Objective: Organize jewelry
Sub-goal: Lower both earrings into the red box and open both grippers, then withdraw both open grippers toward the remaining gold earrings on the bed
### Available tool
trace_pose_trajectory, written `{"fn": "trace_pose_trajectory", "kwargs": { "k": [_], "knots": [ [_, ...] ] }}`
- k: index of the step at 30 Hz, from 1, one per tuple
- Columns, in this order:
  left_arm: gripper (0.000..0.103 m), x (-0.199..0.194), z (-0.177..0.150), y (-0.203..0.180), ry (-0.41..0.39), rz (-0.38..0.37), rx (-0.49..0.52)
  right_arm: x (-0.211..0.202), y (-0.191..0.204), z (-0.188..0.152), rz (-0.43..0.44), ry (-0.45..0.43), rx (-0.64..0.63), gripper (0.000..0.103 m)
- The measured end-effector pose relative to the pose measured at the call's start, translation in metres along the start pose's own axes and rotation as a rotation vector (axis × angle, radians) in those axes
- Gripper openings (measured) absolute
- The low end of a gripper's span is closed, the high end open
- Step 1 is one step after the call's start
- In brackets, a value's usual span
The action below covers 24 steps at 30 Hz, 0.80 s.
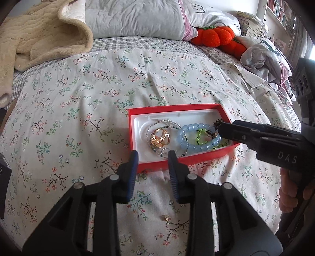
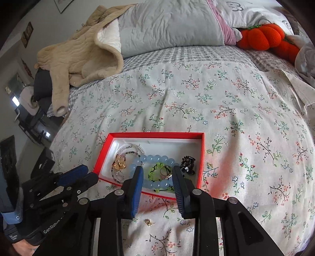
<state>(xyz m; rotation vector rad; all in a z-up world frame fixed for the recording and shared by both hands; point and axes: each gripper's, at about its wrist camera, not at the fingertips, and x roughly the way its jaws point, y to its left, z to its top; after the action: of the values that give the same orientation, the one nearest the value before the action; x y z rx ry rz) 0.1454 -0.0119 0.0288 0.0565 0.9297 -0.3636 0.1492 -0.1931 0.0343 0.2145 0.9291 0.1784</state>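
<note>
A red box [image 1: 157,166] [image 2: 201,157] with a white lining lies on the floral bedspread. In it are a gold ornament [image 1: 159,138] [image 2: 119,164], thin beaded strands [image 1: 167,123], a pale blue bead bracelet [image 1: 187,137] [image 2: 155,158], a green bracelet [image 1: 200,135] [image 2: 155,169] and a black hair claw [image 2: 187,163]. My left gripper [image 1: 153,155] [image 2: 90,172] stands open at the box's near wall, holding nothing. My right gripper [image 2: 157,169] [image 1: 221,129] is open above the blue and green bracelets, its pads clear of them. A small gold earring [image 1: 166,217] [image 2: 148,222] lies loose on the cover nearer to me.
A beige fleece garment [image 1: 39,33] [image 2: 82,55], a grey pillow [image 1: 135,17] and an orange pumpkin plush [image 1: 216,37] [image 2: 263,37] lie at the far end of the bed. A crumpled sheet [image 1: 263,57] is at the right. A black box [image 2: 44,161] sits by the left bed edge.
</note>
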Motion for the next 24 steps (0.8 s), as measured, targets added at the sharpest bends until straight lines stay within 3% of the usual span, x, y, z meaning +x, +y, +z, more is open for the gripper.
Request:
{"fn": "trace_pose_trajectory", "kwargs": {
  "k": [1, 4, 7, 15, 19, 24],
  "knots": [
    [0.035, -0.001, -0.002, 0.0, 0.005, 0.008, 0.002, -0.005, 0.0, -0.001, -0.005, -0.021, -0.008, 0.066],
    [0.039, -0.005, -0.008, 0.003, 0.026, 0.039, 0.004, -0.015, -0.001, -0.004, -0.012, -0.021, -0.021, 0.066],
    [0.05, -0.011, -0.017, 0.006, 0.049, 0.066, -0.005, -0.026, -0.001, -0.011, -0.034, -0.013, -0.04, 0.066],
    [0.075, -0.031, -0.046, 0.009, 0.145, 0.155, -0.044, -0.042, 0.004, -0.047, -0.127, 0.091, -0.159, 0.076],
    [0.078, -0.037, -0.056, 0.007, 0.188, 0.182, -0.058, -0.038, 0.01, -0.061, -0.169, 0.173, -0.155, 0.076],
    [0.078, -0.041, -0.063, 0.003, 0.203, 0.197, -0.054, -0.041, 0.022, -0.069, -0.168, 0.173, -0.192, 0.076]
  ]
}}
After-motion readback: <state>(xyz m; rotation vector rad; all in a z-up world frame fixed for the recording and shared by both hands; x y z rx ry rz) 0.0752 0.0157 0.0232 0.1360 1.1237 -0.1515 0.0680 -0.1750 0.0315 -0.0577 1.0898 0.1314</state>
